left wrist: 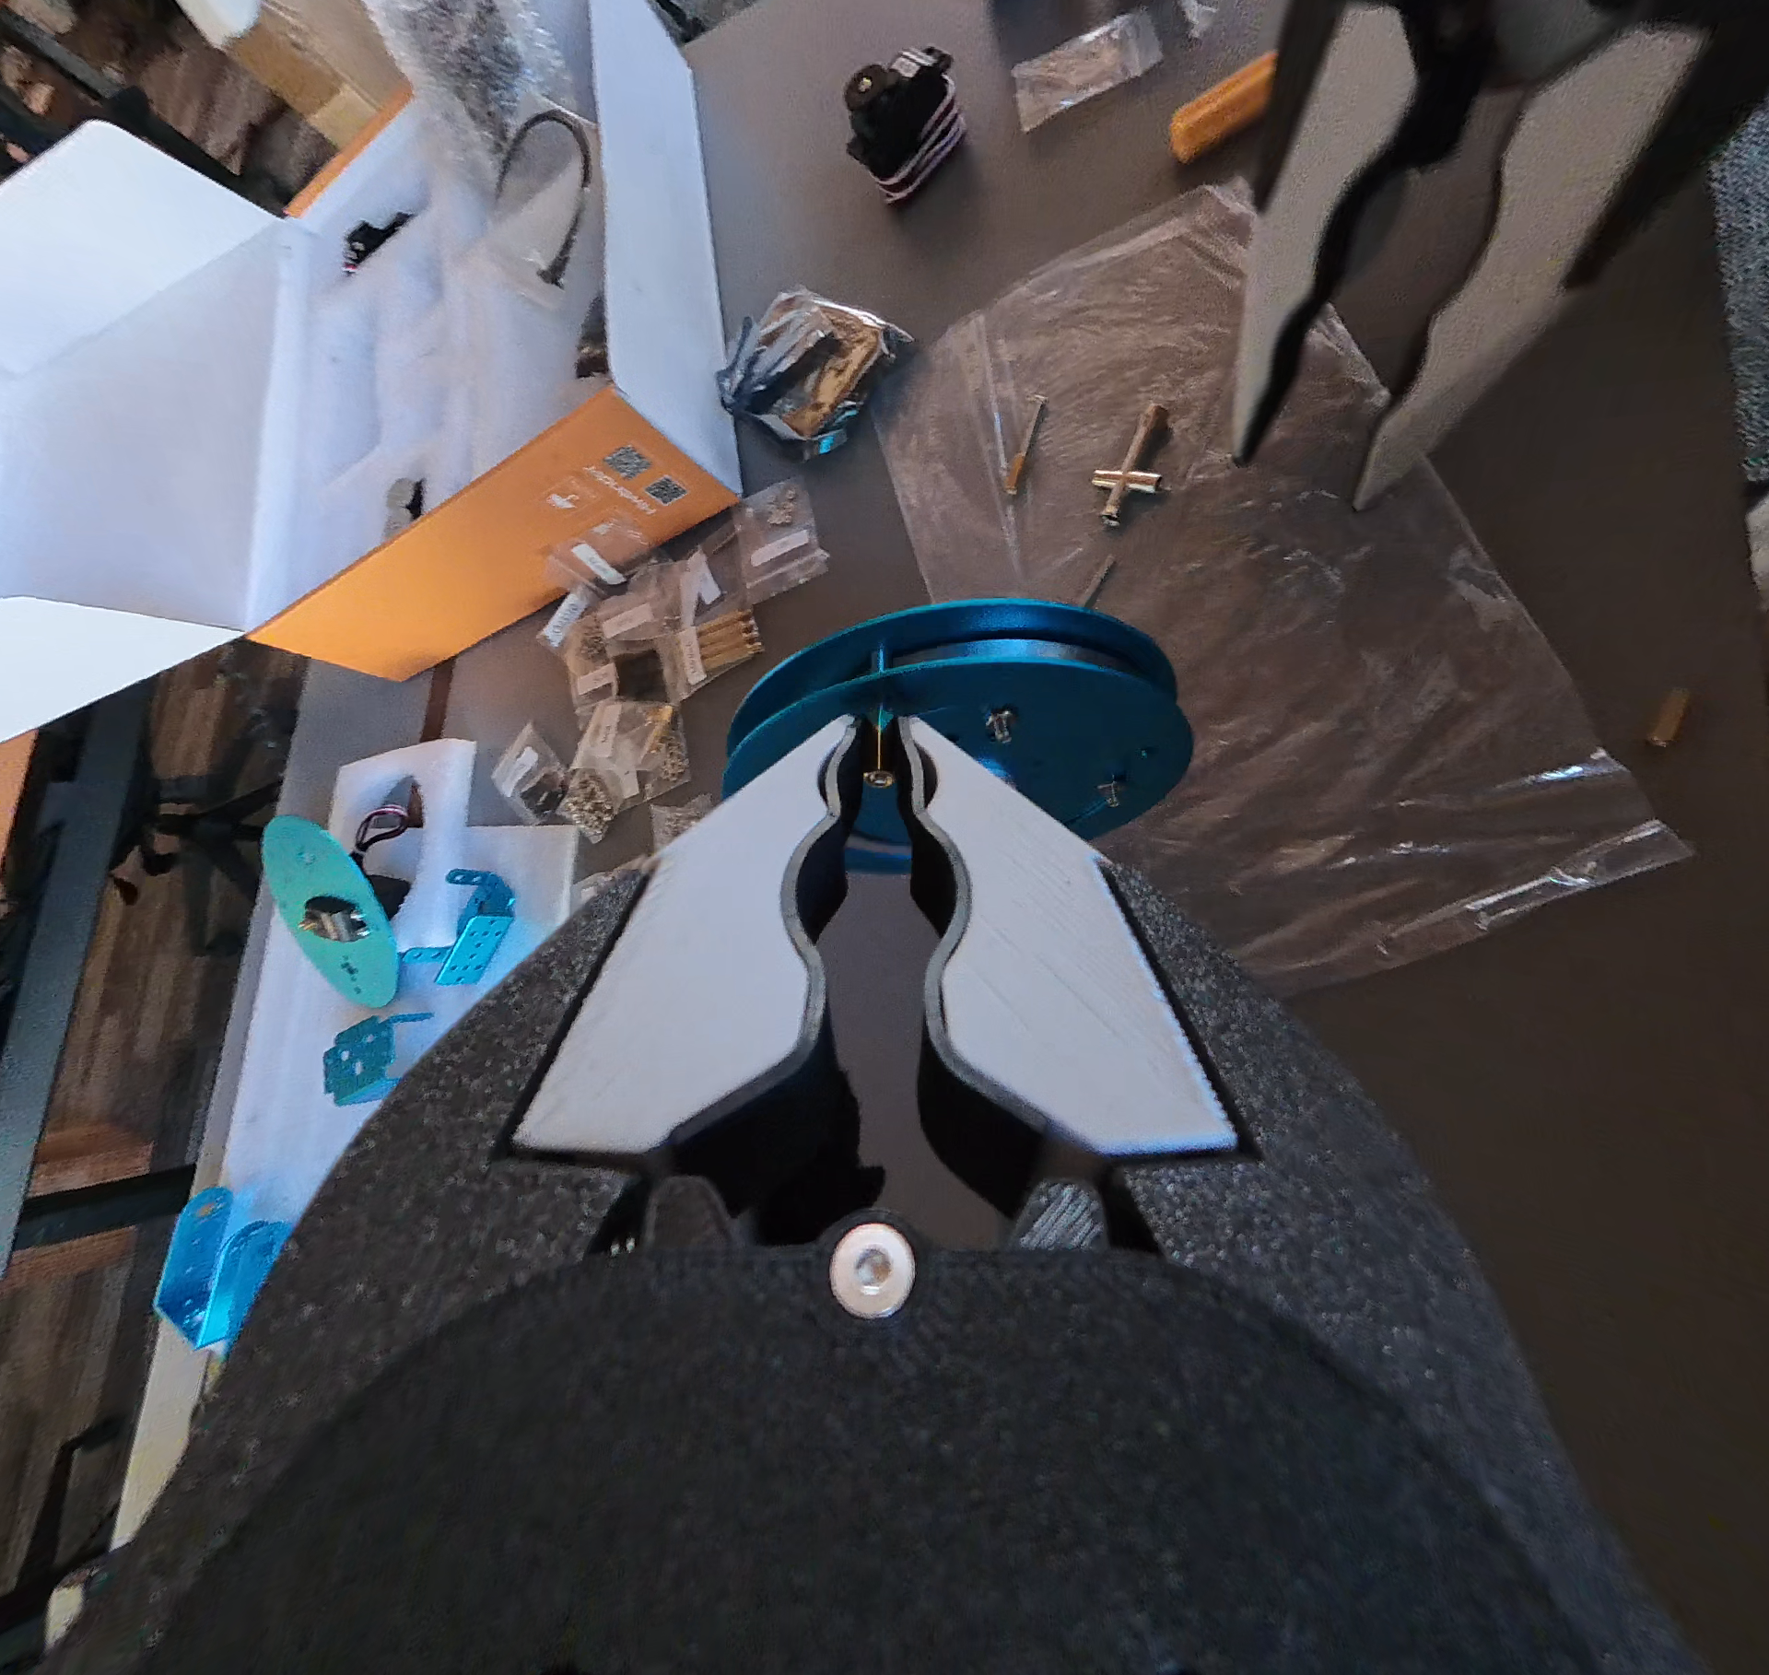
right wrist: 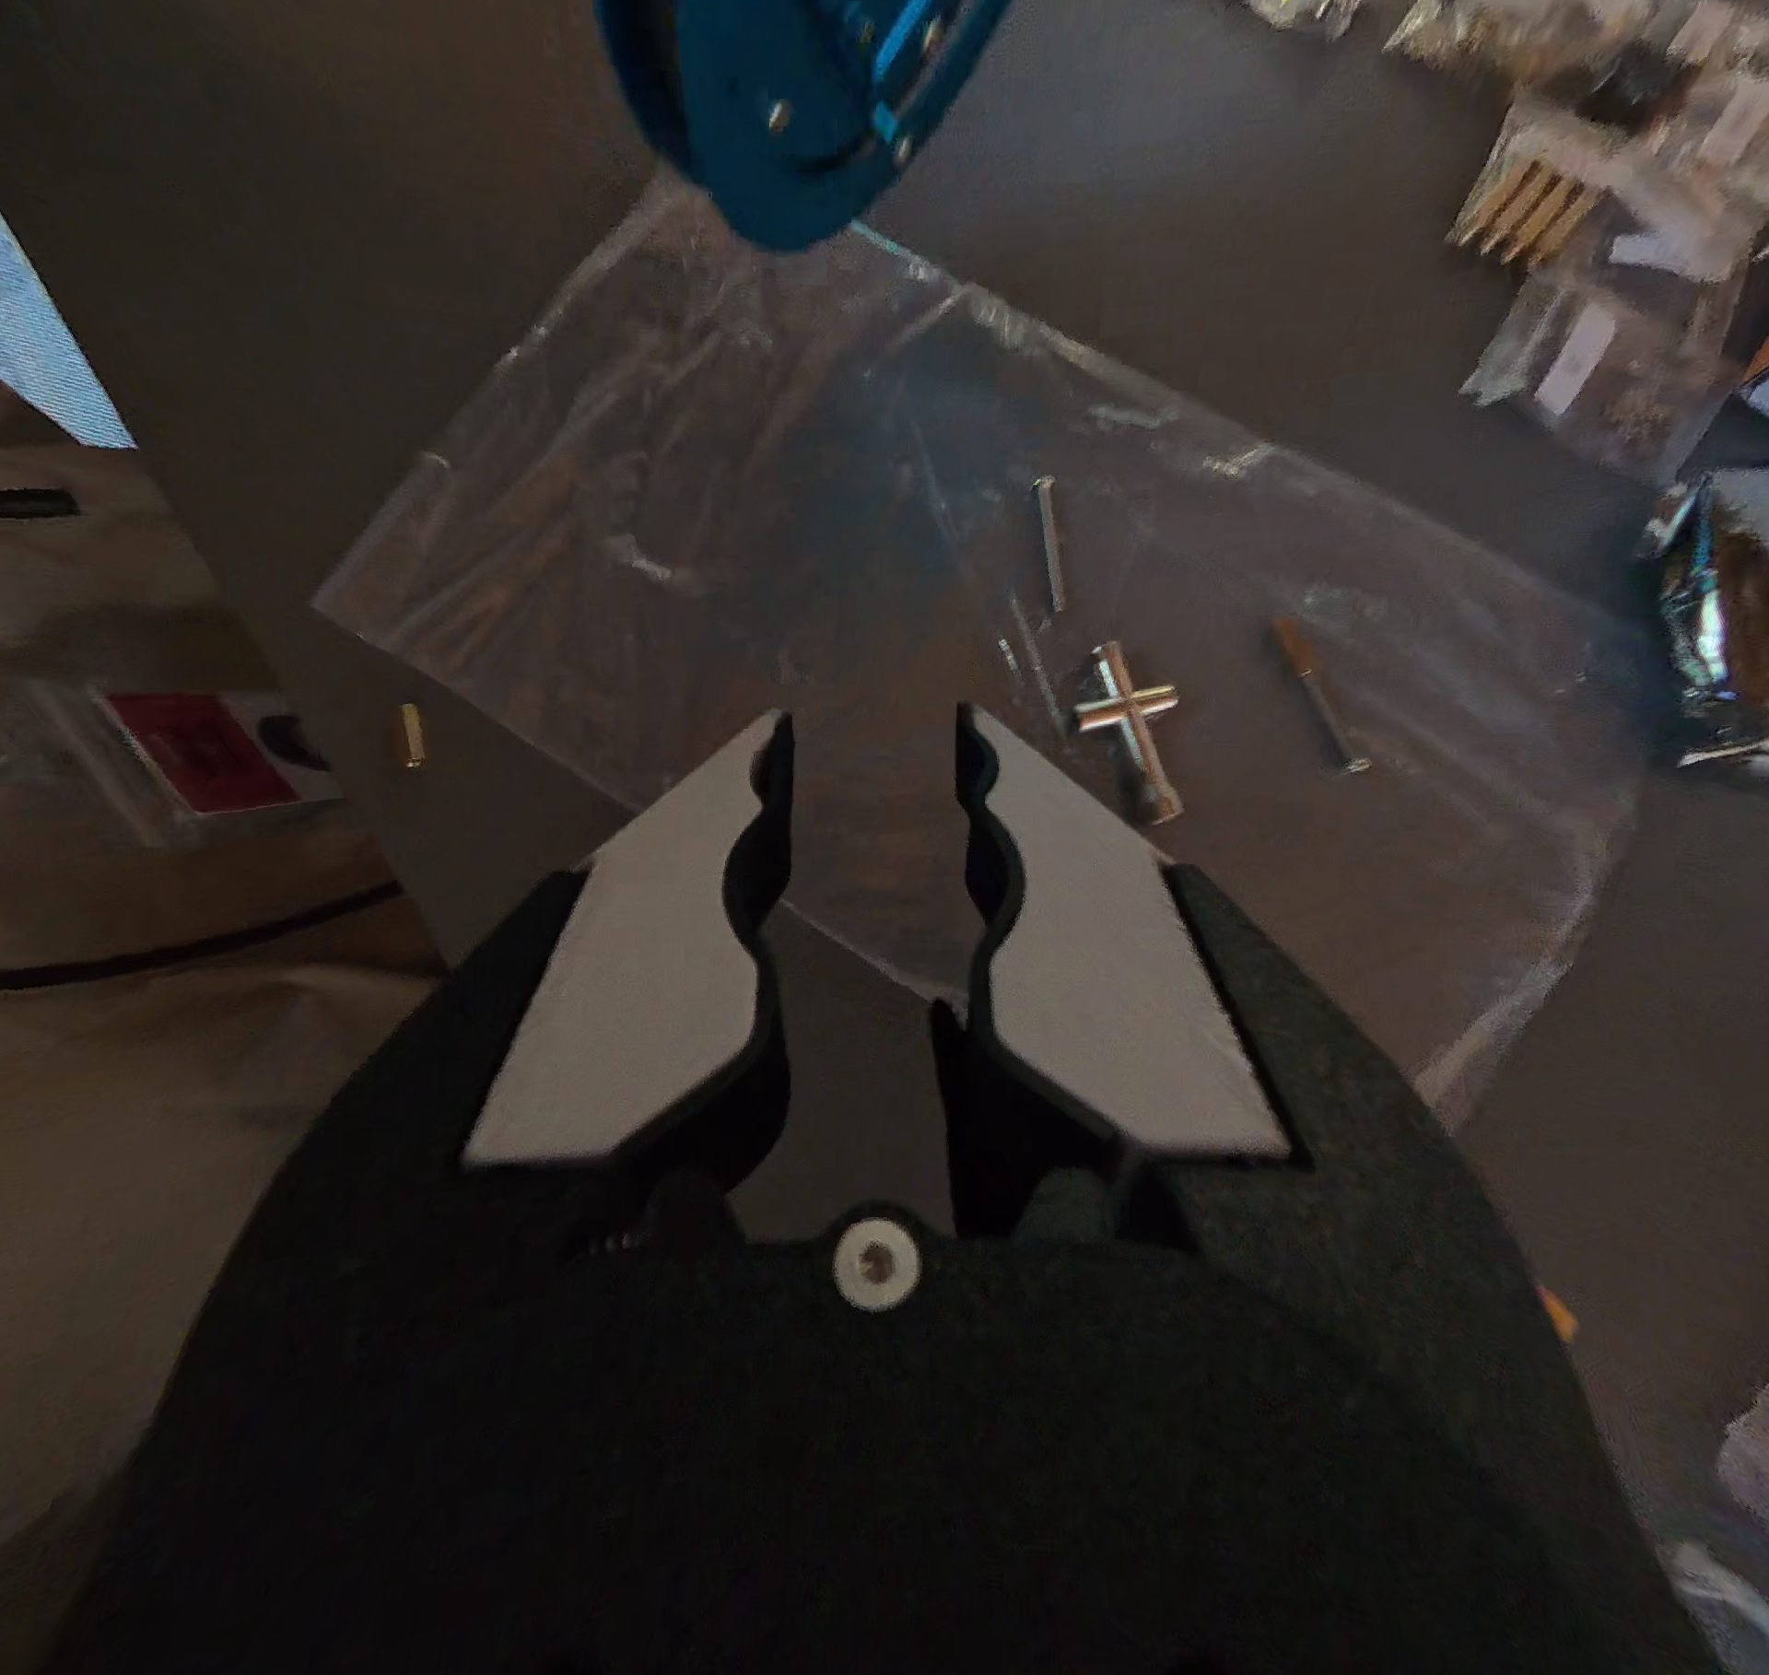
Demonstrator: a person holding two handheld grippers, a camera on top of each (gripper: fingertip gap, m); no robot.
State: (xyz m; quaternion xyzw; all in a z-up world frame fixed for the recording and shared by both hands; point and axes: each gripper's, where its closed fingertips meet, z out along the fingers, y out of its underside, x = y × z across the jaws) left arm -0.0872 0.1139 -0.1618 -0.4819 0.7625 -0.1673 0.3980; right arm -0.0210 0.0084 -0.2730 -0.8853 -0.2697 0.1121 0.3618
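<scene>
I am holding with my left gripper [left wrist: 876, 729] a blue round assembly [left wrist: 957, 720] of 2 discs, in the centre of the left wrist view; the fingertips are closing on a thin brass post at its edge. My right gripper [right wrist: 873, 720] is hanging with its jaws apart and empty over a clear plastic bag [right wrist: 862, 528], where a cross-shaped metal wrench [right wrist: 1128, 708] is lying just to the right. I am judging that a steady, level hold is keeping the discs from swinging.
</scene>
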